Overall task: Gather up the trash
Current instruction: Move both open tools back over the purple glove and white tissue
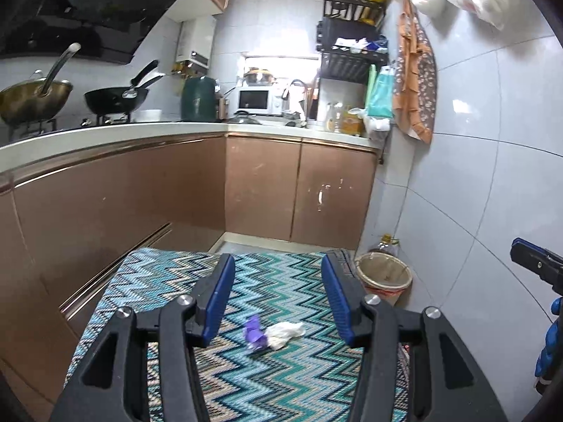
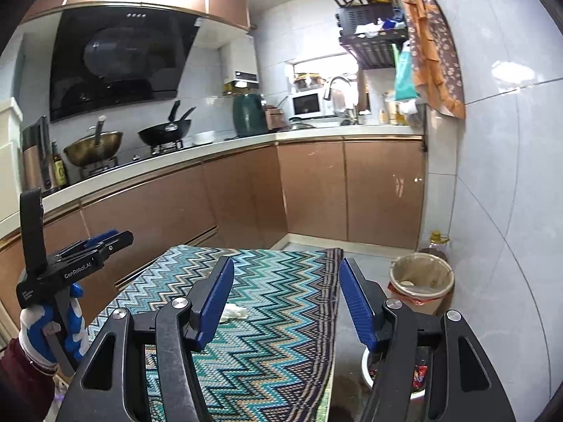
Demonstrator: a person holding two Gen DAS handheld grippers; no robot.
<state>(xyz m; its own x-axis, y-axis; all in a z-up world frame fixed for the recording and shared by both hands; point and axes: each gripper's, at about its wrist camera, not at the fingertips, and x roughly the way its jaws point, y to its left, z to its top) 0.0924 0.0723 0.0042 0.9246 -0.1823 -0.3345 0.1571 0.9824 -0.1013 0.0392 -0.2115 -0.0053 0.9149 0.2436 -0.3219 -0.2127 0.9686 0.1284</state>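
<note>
On the zigzag rug (image 1: 288, 379) lie a crumpled white tissue (image 1: 284, 332) and a purple wrapper (image 1: 254, 334), touching each other. My left gripper (image 1: 278, 263) hangs open above and short of them, with nothing between its blue pads. My right gripper (image 2: 286, 267) is open and empty too, over the rug's right edge. In its view the tissue (image 2: 235, 311) peeks out beside the left finger; the purple wrapper is hidden. A lined trash bin (image 1: 383, 274) (image 2: 420, 276) stands on the floor by the right wall, with a scrap inside.
Brown cabinets (image 1: 260, 190) and a countertop (image 1: 105, 137) with pans run along the left and back. A tiled wall (image 2: 510, 211) closes the right side. An oil bottle (image 2: 436, 241) stands behind the bin. A white bowl (image 2: 367, 365) with wrappers sits under my right gripper. A gloved hand (image 2: 42, 320) holds the left gripper.
</note>
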